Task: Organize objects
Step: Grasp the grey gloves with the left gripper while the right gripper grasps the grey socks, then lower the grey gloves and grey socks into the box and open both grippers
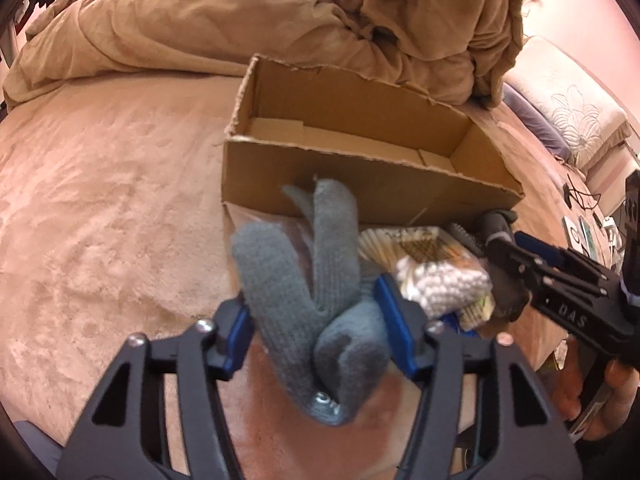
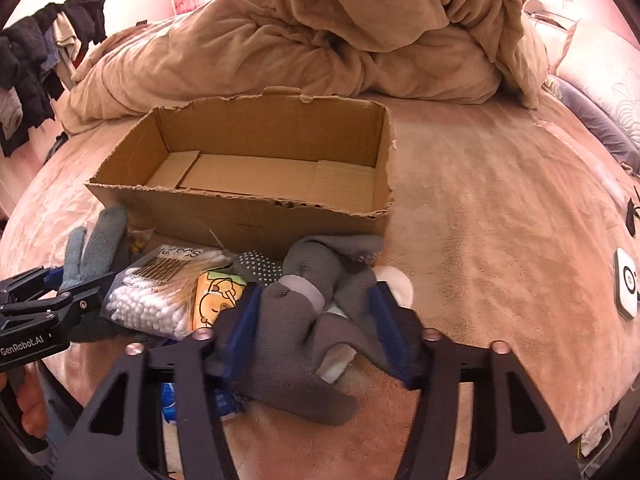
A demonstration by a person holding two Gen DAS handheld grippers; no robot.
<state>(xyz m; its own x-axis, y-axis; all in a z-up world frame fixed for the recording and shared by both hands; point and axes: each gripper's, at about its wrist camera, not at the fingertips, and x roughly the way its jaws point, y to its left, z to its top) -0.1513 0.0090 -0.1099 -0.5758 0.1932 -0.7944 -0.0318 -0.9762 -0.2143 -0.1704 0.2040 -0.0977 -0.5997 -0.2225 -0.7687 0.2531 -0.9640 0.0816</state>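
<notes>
A grey-blue knit glove (image 1: 280, 280) stands bunched between the blue pads of my left gripper (image 1: 314, 300), which is shut on it. Seen from the right wrist, the same glove (image 2: 100, 240) sticks up from the left gripper (image 2: 80, 280) at the far left. My right gripper (image 2: 316, 292) is shut on a dark grey fabric glove (image 2: 292, 344) with a lighter cuff. An open, empty cardboard box (image 2: 240, 220) sits on the bed just behind both gloves. The right gripper (image 1: 508, 240) also enters the left wrist view from the right, low by the box (image 1: 360, 184).
Between the grippers lie a bag of cotton swabs (image 2: 160, 292), a yellow packet (image 2: 216, 296) and a dotted grey piece (image 2: 260, 268). A heaped tan duvet (image 2: 340, 40) is behind the box. A white device (image 2: 626, 280) lies right, and clothes (image 2: 32, 72) hang at left.
</notes>
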